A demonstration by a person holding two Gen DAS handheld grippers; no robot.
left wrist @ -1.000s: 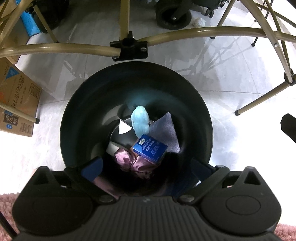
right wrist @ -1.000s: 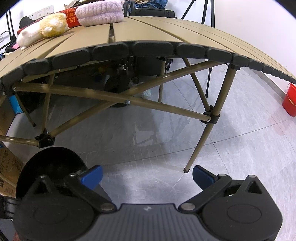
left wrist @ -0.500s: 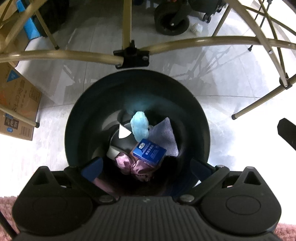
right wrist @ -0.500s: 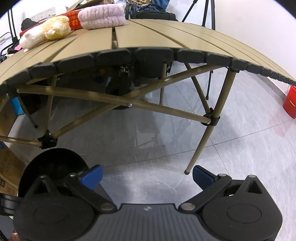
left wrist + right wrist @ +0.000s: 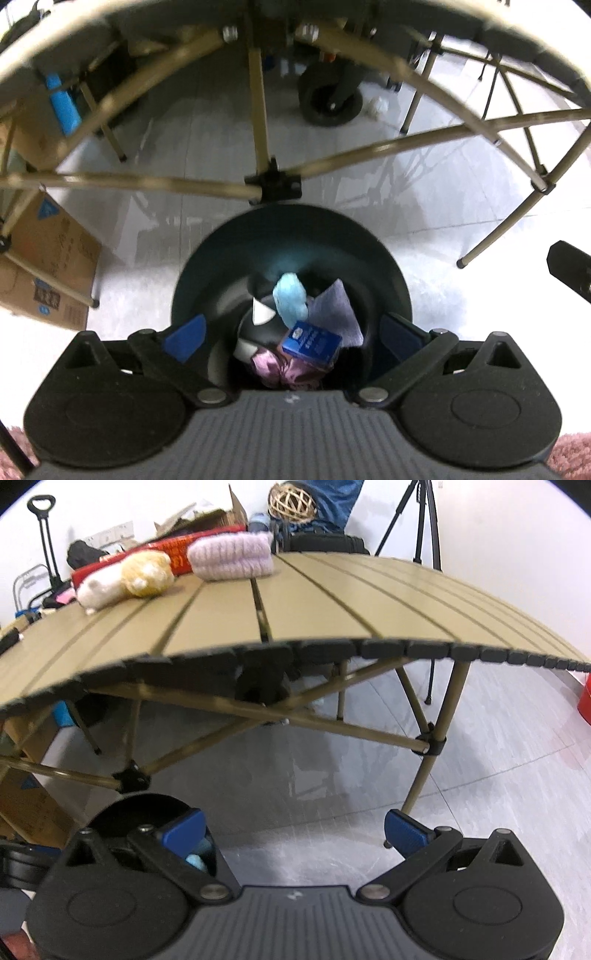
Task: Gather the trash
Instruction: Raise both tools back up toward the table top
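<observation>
Left gripper [image 5: 291, 334] now higher above round black bin [image 5: 391, 266] of crumpled trash, both grippers' fingers apart, empty.

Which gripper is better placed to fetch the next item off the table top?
Right, probably. The right gripper is open, empty and faces the table, level with its edge, where the plush toy lies. The left gripper, also open, looks down into the bin, below the table frame.
</observation>
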